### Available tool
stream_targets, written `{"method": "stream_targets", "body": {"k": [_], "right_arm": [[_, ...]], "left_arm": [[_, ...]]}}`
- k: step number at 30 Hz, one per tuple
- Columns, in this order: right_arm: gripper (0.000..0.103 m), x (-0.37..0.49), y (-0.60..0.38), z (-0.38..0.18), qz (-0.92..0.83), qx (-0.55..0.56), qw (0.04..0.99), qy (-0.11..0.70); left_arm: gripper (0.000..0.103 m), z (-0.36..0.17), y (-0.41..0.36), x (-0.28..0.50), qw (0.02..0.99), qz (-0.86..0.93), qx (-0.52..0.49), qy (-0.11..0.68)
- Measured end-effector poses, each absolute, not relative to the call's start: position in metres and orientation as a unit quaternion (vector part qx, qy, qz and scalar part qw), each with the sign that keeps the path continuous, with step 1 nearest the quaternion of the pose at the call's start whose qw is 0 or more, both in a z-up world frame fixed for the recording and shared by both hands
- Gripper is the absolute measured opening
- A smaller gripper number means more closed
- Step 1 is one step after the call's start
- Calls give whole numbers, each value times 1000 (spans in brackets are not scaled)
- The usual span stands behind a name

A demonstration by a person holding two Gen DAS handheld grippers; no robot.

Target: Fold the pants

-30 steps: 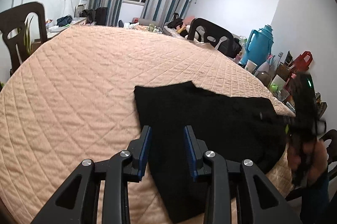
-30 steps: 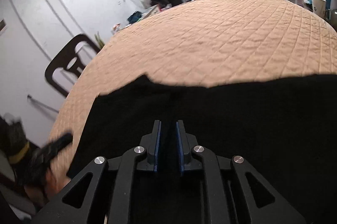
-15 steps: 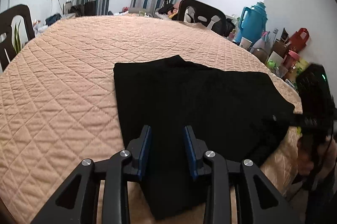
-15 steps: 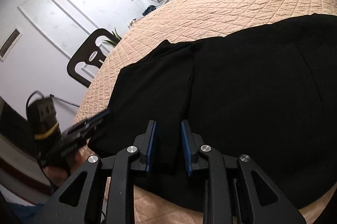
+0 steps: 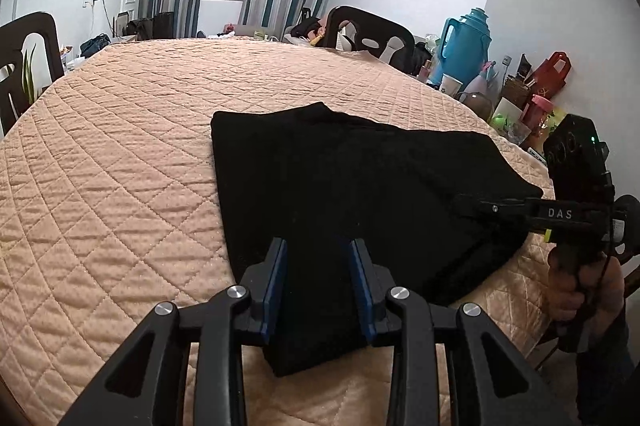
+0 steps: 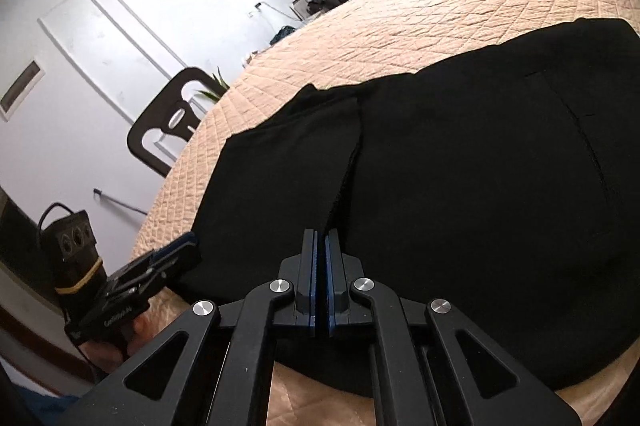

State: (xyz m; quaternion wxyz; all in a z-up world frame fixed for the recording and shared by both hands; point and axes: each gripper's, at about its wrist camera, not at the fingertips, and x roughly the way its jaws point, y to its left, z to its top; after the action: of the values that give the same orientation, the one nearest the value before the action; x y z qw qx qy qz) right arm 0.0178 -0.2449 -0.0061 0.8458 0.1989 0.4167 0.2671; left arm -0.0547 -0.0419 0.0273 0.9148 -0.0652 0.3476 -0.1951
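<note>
Black cloth: pants (image 5: 344,185), spread flat and dark across the lower centre of both views, near edge lying along the table's near rim; a leg seam or fold line runs up the middle of the right wrist view.

Left gripper (image 5: 318,290): lower centre of its own view, jaws partly spread above the cloth's near left part; whether the pads press anything, cannot tell.

Right gripper (image 6: 320,286): lower centre of its view, jaws have just been closing and now stand pressed together at the near hem; whether any cloth is caught between them, cannot tell.

Quilted peach table cover (image 5: 120,153): bare on the left and far side.

Risks, judged: a closure on nothing, or on one layer only, leaves the hem behind on lifting; uneven hold between the two sides skews the fold; the smooth cloth slides off the near rim if dragged toward the person.
</note>
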Motion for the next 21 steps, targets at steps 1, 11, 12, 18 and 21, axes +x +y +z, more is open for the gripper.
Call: {"method": "stream_targets", "body": {"k": [1,11,12,18,21], "right_arm": [[3,17,-244,-4,266,194,849,414],[4,7,-253,23,203,151,891,377],[5,9,-249,26,214,151,890,373],[10,29,-221,8,222,108,874,418],[11,29,-229,13,189,108,887,407]], "left_arm": [[35,28,-42,-55,914,-196,-66,349],[35,43,-36,-41,918,-183,-69,345],[35,45,-37,-35,918,-181,-72,345],[35,31,-43,1,905,-148,-51,396],[35,33,-45,-2,908,-148,-39,390]]}}
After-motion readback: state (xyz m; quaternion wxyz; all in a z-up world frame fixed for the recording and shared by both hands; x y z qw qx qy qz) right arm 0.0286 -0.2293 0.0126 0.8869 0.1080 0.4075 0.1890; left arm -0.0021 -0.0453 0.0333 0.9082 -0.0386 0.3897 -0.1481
